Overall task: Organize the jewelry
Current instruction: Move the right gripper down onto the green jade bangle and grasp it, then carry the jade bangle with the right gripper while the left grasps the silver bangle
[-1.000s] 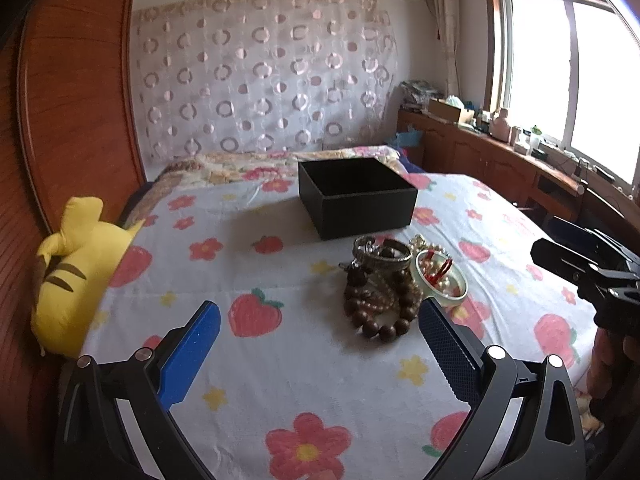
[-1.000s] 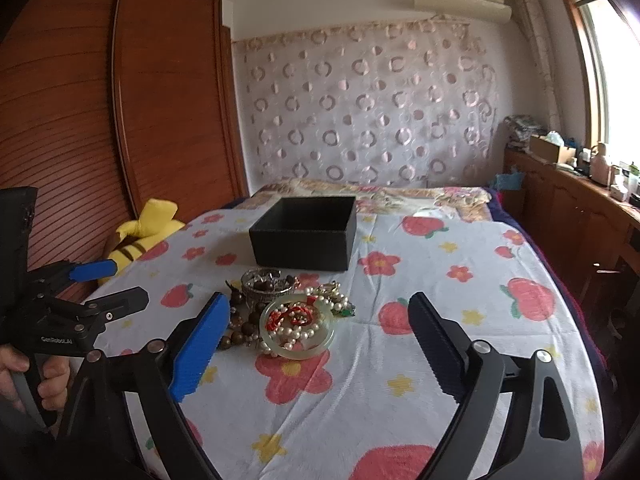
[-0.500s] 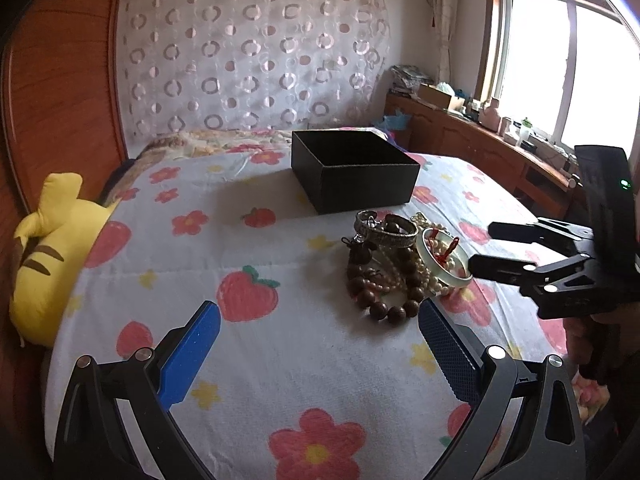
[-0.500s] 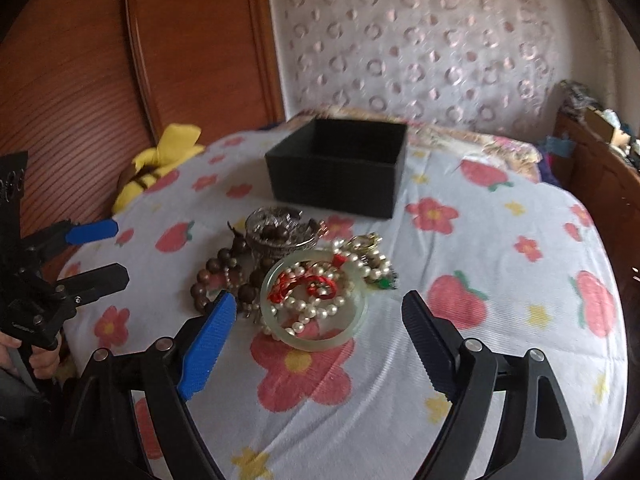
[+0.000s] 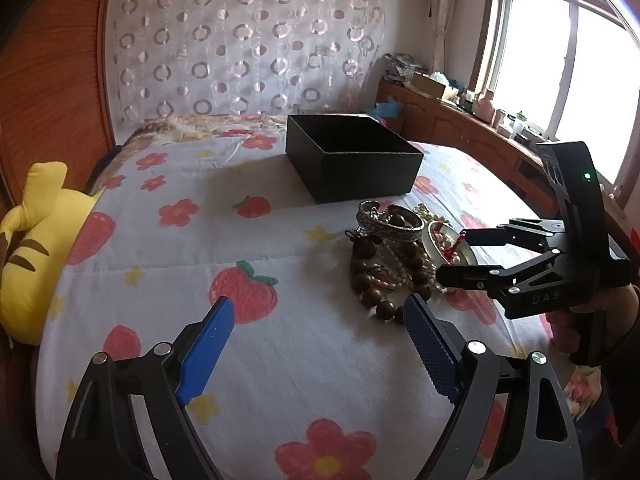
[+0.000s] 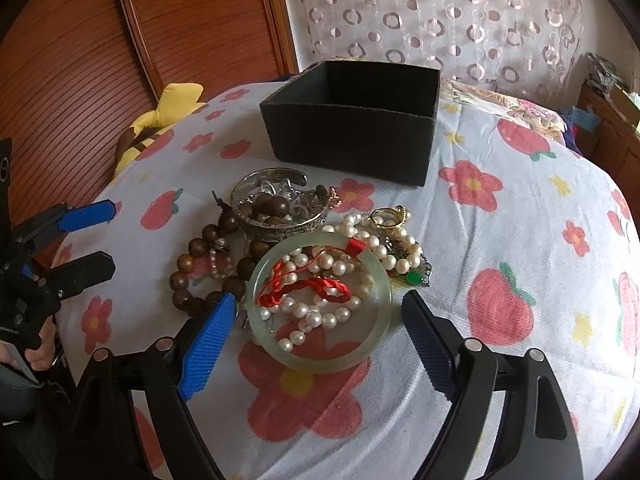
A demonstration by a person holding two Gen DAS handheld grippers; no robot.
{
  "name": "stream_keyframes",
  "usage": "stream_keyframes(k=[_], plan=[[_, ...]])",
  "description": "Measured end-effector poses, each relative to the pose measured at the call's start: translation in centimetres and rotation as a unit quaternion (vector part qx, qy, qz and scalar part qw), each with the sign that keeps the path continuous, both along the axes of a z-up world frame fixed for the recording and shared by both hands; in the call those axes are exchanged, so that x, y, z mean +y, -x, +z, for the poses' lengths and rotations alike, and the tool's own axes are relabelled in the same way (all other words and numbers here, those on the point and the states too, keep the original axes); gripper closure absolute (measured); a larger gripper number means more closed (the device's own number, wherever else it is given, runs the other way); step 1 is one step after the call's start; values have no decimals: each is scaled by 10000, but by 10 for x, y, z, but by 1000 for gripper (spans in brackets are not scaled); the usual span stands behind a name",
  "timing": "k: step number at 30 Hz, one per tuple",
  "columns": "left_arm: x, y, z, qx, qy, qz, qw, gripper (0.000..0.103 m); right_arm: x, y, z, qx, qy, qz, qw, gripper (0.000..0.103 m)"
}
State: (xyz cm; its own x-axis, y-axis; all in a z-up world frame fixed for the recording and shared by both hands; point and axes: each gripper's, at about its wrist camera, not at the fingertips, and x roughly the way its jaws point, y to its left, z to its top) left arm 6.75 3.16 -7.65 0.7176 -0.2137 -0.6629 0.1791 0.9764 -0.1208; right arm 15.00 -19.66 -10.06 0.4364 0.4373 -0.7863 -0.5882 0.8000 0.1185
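Observation:
A pile of jewelry lies on the flowered bedspread: a pale green jade bangle point(image 6: 376, 344) with pearls point(image 6: 316, 312) and a red cord point(image 6: 304, 286) inside it, a silver bracelet point(image 6: 276, 216), brown wooden beads point(image 6: 196, 248), a gold ring point(image 6: 386, 216). An open black box point(image 6: 352, 136) stands behind the pile; it also shows in the left wrist view point(image 5: 352, 160). My right gripper point(image 6: 318, 312) is open and straddles the bangle from the near side. My left gripper point(image 5: 318, 316) is open and empty, left of the pile point(image 5: 392, 256).
A yellow plush toy point(image 5: 36, 248) lies at the bed's left edge against the wooden wardrobe point(image 6: 100, 60). A patterned curtain point(image 5: 240, 48) hangs behind the bed. A wooden cabinet point(image 5: 460, 128) and window run along the right.
My right gripper has moved forward and down onto the pile, its fingers now on either side of the jade bangle. The left gripper has edged closer to the pile.

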Motion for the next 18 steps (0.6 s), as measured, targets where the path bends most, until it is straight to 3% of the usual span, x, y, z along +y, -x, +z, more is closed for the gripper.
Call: stream_keyframes(k=[13,18], plan=[[-20,-23,5,163,-68,-354,9992,21,-45,29,19,-406,-245,-132,9988,29],[-36,-43,6,339,-74,-588,9977,30,-71,40,16,-463,-251,-273,9982,29]])
